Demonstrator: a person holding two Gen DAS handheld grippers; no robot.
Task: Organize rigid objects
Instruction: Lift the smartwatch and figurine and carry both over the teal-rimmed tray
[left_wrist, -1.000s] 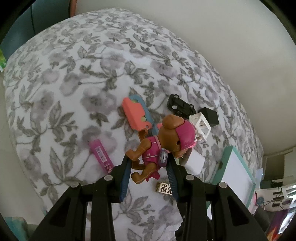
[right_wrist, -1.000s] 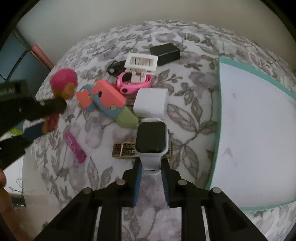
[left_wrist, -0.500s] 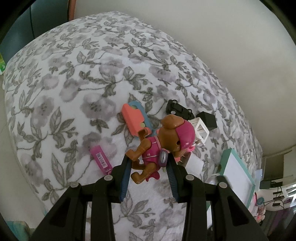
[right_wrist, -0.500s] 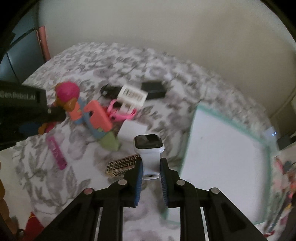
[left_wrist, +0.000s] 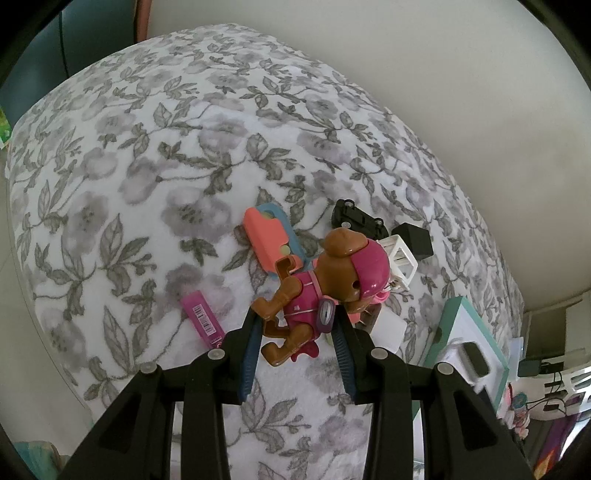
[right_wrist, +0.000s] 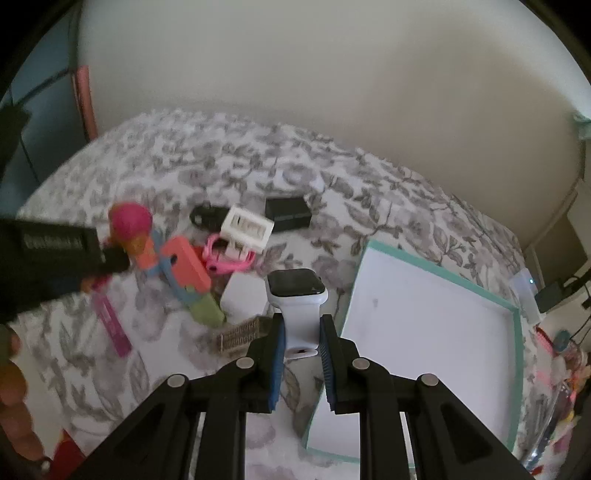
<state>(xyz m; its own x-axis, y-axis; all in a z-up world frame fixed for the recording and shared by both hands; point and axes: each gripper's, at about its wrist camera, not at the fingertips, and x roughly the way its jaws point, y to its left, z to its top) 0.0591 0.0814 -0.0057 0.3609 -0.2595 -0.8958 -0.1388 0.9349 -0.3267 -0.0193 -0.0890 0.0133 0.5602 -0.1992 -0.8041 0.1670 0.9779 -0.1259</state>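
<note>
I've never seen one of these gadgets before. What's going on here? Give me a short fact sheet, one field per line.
setting: bed with a grey floral blanket
left gripper: shut on a brown and pink toy dog, held above the blanket
right gripper: shut on the strap of a white smartwatch
likely destination: teal-rimmed white tray, nothing seen in it from the right wrist view
lying on blanket: orange and blue toy, black toy car, black box, white cage-like piece, magenta barcode strip, white block, gold patterned piece

Toys clustered on blanket (right_wrist: 177, 173); tray (right_wrist: 439, 284) right of cluster (car (right_wrist: 207, 216) behind).
</note>
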